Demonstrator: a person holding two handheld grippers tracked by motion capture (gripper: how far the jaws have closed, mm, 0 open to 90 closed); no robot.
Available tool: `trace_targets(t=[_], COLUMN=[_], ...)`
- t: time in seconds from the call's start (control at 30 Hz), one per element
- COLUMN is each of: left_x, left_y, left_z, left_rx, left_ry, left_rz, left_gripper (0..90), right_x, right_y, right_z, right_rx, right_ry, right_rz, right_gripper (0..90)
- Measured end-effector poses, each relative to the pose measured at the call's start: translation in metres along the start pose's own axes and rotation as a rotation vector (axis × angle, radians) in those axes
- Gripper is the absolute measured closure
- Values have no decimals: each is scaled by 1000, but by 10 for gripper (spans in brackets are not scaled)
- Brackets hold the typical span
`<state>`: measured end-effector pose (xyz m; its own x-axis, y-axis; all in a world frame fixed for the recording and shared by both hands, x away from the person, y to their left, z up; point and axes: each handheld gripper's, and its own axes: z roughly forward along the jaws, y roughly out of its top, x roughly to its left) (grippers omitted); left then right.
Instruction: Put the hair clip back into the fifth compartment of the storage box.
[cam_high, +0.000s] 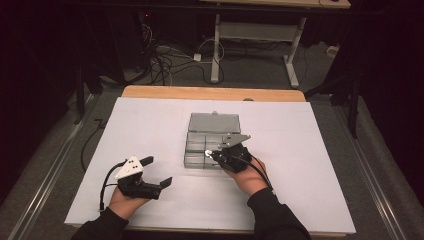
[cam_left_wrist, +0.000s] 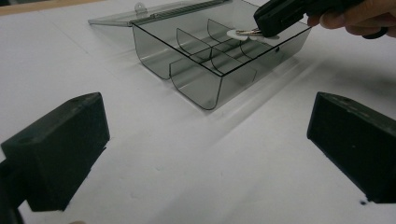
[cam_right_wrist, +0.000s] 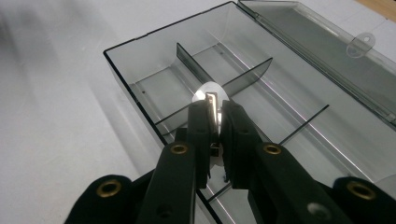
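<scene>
A smoky clear compartment box (cam_high: 199, 161) lies at the table's middle with its lid (cam_high: 215, 122) folded open behind it. Thin dividers split it into several cells, all bare inside. My right gripper (cam_high: 213, 154) hangs over the box's front part, shut on a small white and silver piece (cam_high: 208, 153). In the right gripper view the piece (cam_right_wrist: 211, 91) pokes out past the closed jaws (cam_right_wrist: 214, 112), above a divider crossing in the box (cam_right_wrist: 122, 67). My left gripper (cam_high: 159, 171) rests at the front left, open and holding nothing, well apart from the box (cam_left_wrist: 196, 88).
A white sheet (cam_high: 150, 125) covers the table, with the wooden table edge (cam_high: 215, 93) showing at the far side. Beyond it, the legs of another desk (cam_high: 216, 55) and cables (cam_high: 165, 60) sit on the floor. A black cable (cam_high: 107, 177) trails from the left gripper.
</scene>
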<state>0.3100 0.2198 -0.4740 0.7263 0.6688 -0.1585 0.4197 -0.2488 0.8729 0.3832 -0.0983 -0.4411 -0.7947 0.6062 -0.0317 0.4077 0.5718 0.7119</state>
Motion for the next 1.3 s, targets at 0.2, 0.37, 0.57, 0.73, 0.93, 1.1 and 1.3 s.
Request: trace_targets(t=[0.2, 0.37, 0.57, 0.73, 0.93, 1.1, 1.3], left_x=[0, 0, 0, 0, 0, 0, 1], left_y=[0, 0, 0, 0, 0, 0, -1], left_z=[1, 1, 1, 1, 1, 2, 1], left_rx=[1, 0, 0, 1, 2, 6, 10], left_ry=[-1, -2, -2, -2, -3, -4, 4], left_rz=[-2, -2, -1, -1, 1, 3, 10], left_gripper=[0, 0, 0, 0, 0, 0, 0], right_x=[-1, -1, -1, -2, -4, -4, -4], right_y=[0, 0, 0, -1, -2, -5, -16], right_z=[2, 1, 1, 1, -6, -16, -27], right_rx=[3, 1, -1, -21, -42, -64, -88], right_ry=[-3, -2, 0, 9, 28, 46, 73], right_rz=[6, 9, 13, 33, 62, 86, 94], right_gripper=[842, 842, 841, 703, 660, 584, 458])
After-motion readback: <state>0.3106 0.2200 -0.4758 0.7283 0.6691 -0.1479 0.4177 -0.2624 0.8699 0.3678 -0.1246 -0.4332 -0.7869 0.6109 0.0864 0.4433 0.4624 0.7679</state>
